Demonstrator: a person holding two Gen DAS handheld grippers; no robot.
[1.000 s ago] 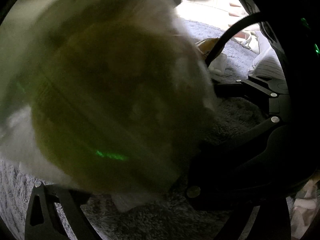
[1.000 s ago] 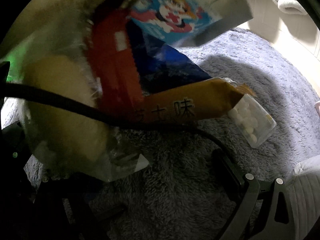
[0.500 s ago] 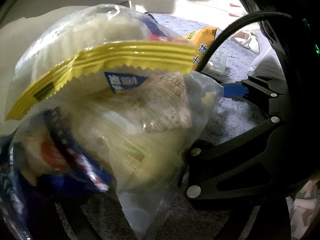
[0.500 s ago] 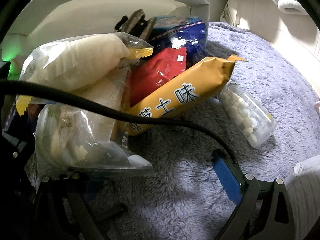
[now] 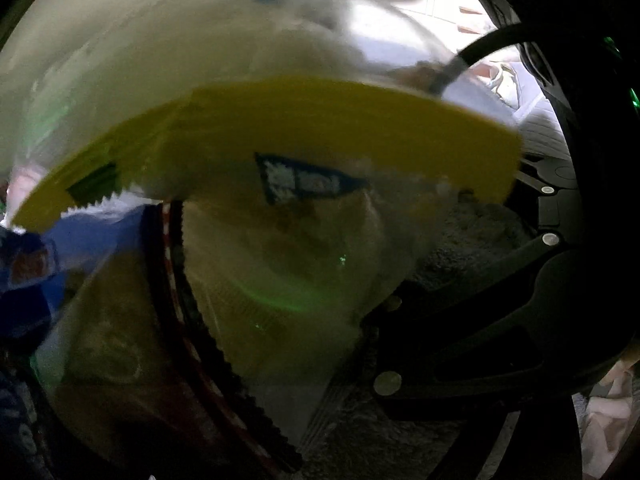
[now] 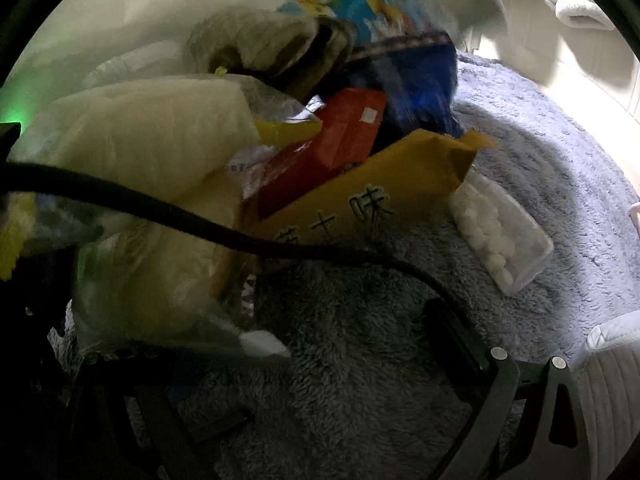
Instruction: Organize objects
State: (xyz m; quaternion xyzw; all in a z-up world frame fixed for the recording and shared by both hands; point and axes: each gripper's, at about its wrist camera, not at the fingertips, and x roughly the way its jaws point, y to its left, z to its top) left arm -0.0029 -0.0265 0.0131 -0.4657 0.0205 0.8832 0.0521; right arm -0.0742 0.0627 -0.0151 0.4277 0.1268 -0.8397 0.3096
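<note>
Looking along the left gripper's fingers, we meet a blurred clear snack bag with a yellow serrated seal strip pressed right up against the lens, filling most of the view. Beside it on the left sits a blue wrapper, and a dark red serrated packet edge runs down across the lower middle. Only a dark frame part of the left gripper shows at the right, over grey fluffy carpet; we cannot tell how its jaws stand.

From the right wrist we see the pile of snacks resting on the pale grey carpet, leaning against a white bin wall. A clear bag of pale food lies at the left, a red packet in the middle, and an orange packet with printed characters slants below it. Above them a dark blue bag and a light blue cartoon-printed packet are blurred. A clear box of small white tablets lies on the carpet, touching the orange packet's right end. A black cable crosses in front. The right gripper stands spread, its fingers well apart and holding nothing.
</note>
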